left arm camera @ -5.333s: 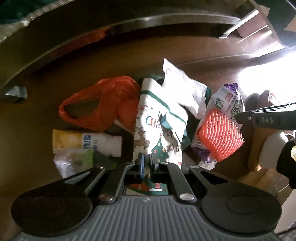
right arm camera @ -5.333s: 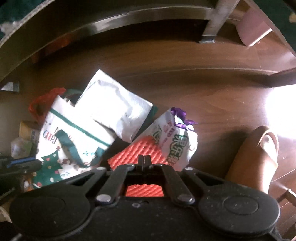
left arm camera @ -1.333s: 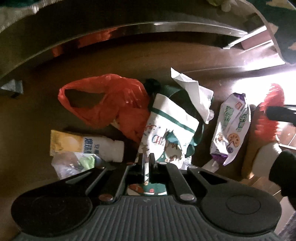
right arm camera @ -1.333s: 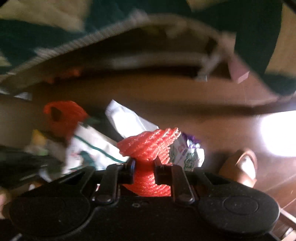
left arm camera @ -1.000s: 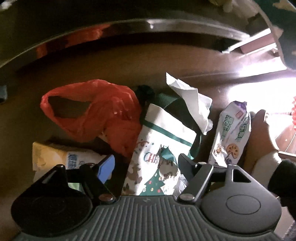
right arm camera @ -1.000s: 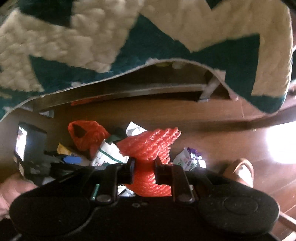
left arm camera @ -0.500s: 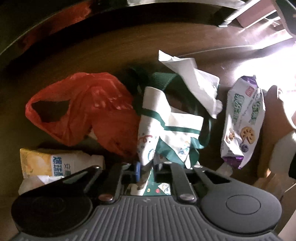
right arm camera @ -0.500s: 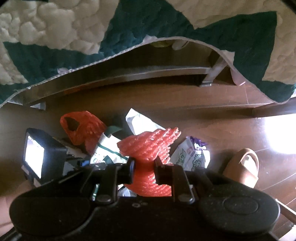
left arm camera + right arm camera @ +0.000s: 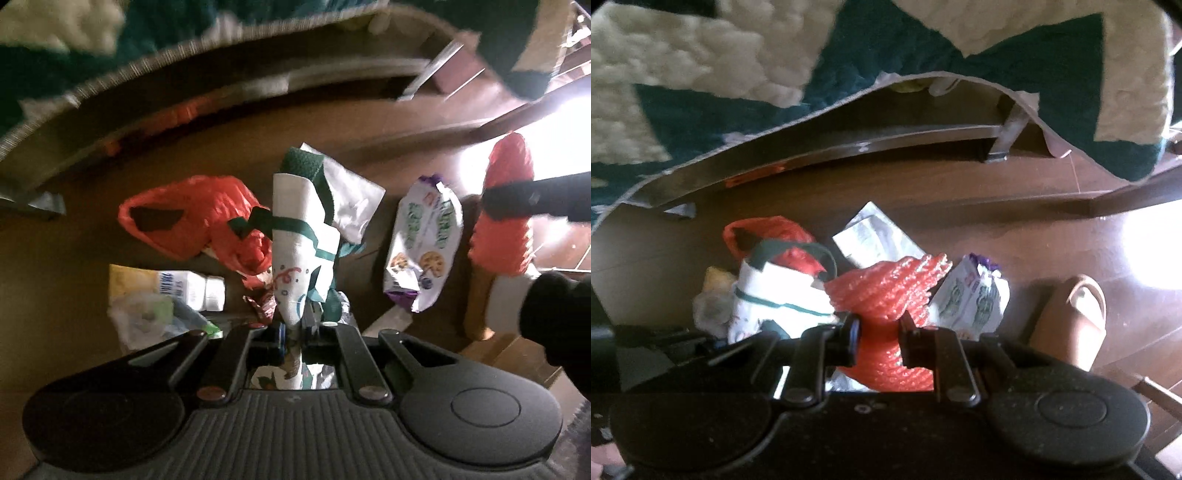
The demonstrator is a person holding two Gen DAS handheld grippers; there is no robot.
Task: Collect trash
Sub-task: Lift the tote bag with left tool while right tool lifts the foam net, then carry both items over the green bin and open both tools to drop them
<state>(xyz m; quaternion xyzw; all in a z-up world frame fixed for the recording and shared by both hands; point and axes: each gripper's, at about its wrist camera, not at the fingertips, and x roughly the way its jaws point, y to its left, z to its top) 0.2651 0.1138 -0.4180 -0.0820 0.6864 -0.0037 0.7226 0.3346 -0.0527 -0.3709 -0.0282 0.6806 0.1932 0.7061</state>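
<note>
Floor [image 9: 1015,206]: dark wood, smooth, glossy where light hits. Quilt [image 9: 701,74]: puffy stitched cloth, matt. Bed rail [image 9: 886,138]: shiny metal. Red bag [image 9: 192,218]: thin crinkled plastic, glossy. Gift bag [image 9: 295,236]: white printed paper, matt, green woven cloth handle. Foam net [image 9: 886,291]: red ribbed foam mesh. Snack wrapper [image 9: 424,236]: glossy plastic film. Slipper [image 9: 1071,325]: smooth matt tan. Tongs: matt black plastic.

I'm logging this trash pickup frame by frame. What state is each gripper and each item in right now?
left gripper: shut on the gift bag.
gift bag: pinched at one edge, hanging off the floor.
right gripper: shut on the foam net.
foam net: squeezed, held in the air.
orange plastic bag: crumpled, lying on the floor.
cookie packet: lying flat.
small bottle: lying on its side.
</note>
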